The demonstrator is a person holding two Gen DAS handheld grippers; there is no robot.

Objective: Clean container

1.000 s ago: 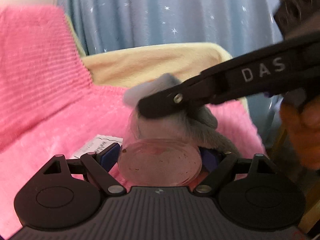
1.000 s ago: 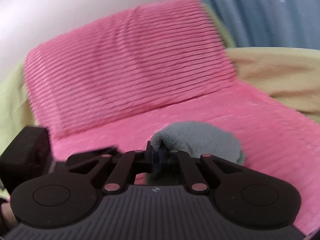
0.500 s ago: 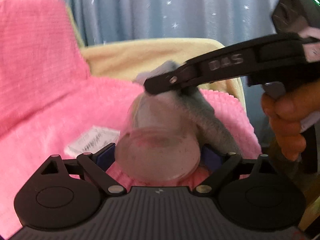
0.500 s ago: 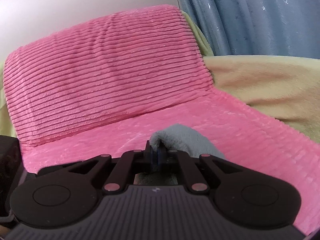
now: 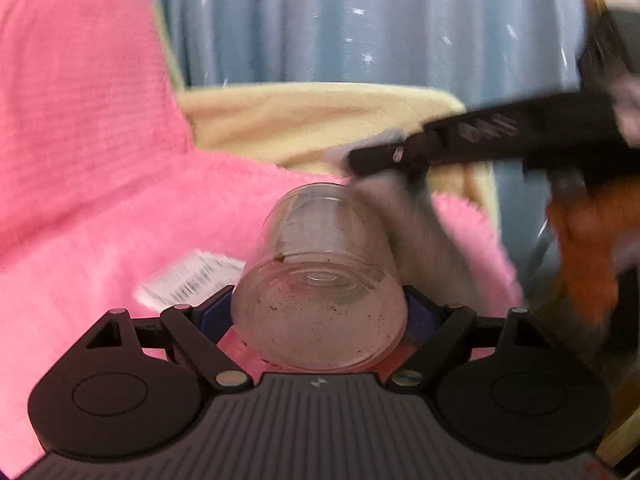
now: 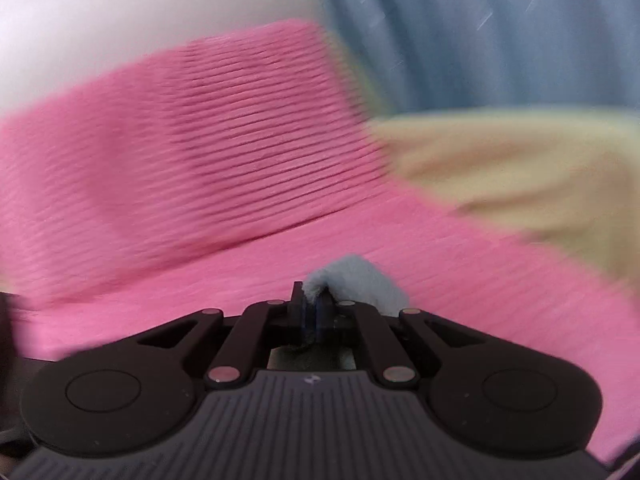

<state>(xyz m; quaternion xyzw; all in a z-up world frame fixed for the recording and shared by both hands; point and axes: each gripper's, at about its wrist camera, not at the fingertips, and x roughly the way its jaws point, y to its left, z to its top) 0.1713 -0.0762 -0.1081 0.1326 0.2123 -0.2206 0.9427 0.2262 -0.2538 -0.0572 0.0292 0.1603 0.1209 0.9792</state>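
Pink blanket (image 5: 100, 216): ribbed plush, covers the seat and the upright cushion behind it; fills the left and centre of both views.

Label (image 5: 188, 280): white, printed with a barcode and small text too blurred to read; lies flat on the pink blanket, left of centre in the left wrist view.

Yellow blanket (image 5: 320, 120): pale, soft, lies beyond the pink blanket on its right side, edges touching or overlapping.

Curtain (image 5: 360, 20): blue, pleated, scattered with small white star marks; hangs behind the yellow blanket.

Wall (image 6: 140, 12): plain white, above the pink cushion, left of the curtain.
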